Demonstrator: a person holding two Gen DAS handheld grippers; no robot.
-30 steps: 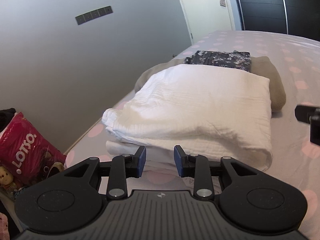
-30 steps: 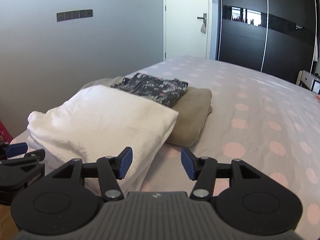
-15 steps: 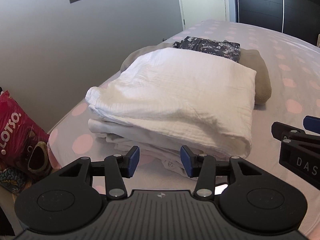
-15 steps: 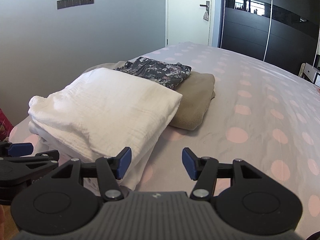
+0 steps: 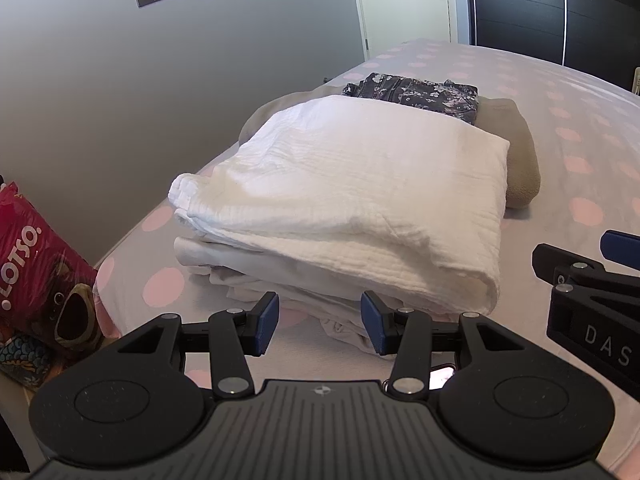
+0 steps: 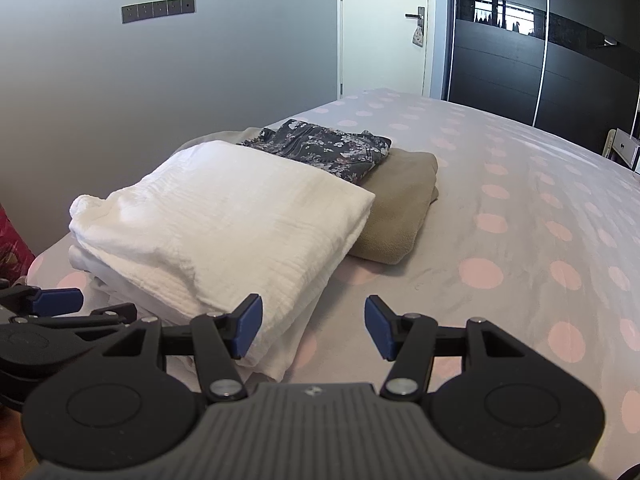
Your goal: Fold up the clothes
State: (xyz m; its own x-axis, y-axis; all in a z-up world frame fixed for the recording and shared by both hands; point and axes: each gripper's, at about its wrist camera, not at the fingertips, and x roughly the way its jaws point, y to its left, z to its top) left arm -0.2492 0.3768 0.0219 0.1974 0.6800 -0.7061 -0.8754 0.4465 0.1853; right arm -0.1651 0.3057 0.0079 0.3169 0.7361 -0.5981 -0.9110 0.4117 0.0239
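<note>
A folded white garment (image 5: pixel 352 200) (image 6: pixel 224 232) tops a small stack of pale clothes near the bed's left edge. Behind it lies a folded beige piece (image 5: pixel 520 160) (image 6: pixel 400 208) with a dark floral garment (image 5: pixel 416 94) (image 6: pixel 320 148) on top. My left gripper (image 5: pixel 318 322) is open just in front of the stack's near edge, with nothing between its pads. My right gripper (image 6: pixel 314 326) is open over the sheet at the stack's near right corner, also empty. Each gripper shows at the edge of the other's view: the right gripper (image 5: pixel 592 280) and the left gripper (image 6: pixel 52 308).
The bed carries a grey sheet with pink dots (image 6: pixel 520 200), stretching bare to the right. A red snack bag (image 5: pixel 36 272) stands off the bed's left side. A grey wall, a white door (image 6: pixel 380 40) and a dark wardrobe (image 6: pixel 520 60) lie beyond.
The left gripper's jaws have spread wider, and its view has drawn back and tipped down from the stack. More of the right gripper shows at the left view's right edge.
</note>
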